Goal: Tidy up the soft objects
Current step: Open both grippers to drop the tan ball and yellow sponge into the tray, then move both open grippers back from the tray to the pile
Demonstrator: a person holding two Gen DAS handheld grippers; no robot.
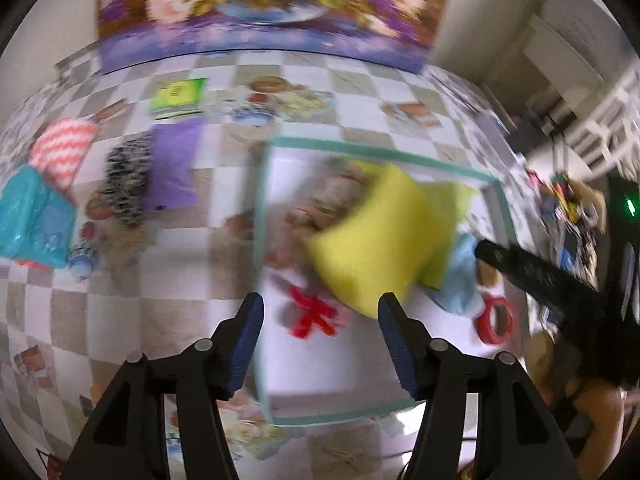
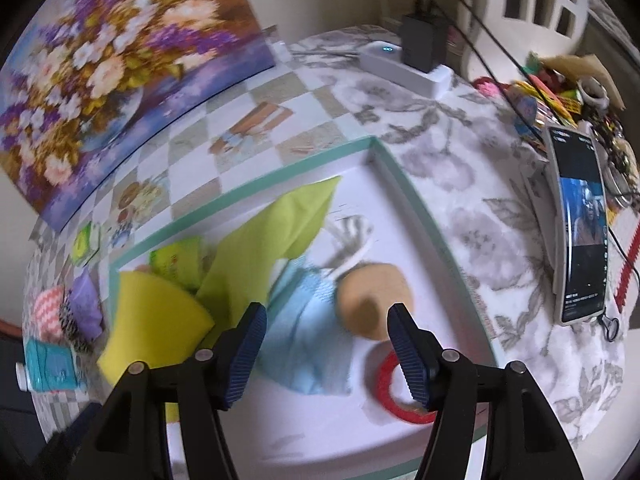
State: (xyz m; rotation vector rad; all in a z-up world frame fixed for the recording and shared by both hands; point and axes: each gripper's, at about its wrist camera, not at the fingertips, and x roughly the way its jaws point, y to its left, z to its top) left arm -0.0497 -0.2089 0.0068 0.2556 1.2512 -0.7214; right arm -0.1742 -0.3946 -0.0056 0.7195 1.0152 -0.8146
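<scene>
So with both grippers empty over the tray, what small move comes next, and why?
Probably the left gripper, jaws apart and empty, swings left toward the purple cloth. It lies outside the teal-rimmed tray, which already holds the yellow sponge and blue cloth.

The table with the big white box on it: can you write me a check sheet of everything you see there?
Surface: checked tablecloth with a grey flowered cloth to its right.
Job's things: white shallow box with teal rim holds a yellow foam sponge, lime green cloth, light blue cloth, tan round pad and red ring. A purple cloth and pink zigzag cloth lie outside it.
Clutter: phone, heap of small colourful items.
Grippers: left gripper and right gripper open, holding nothing.
Cables: black cable from a black charger.
Surroundings: flower painting against the wall.
</scene>
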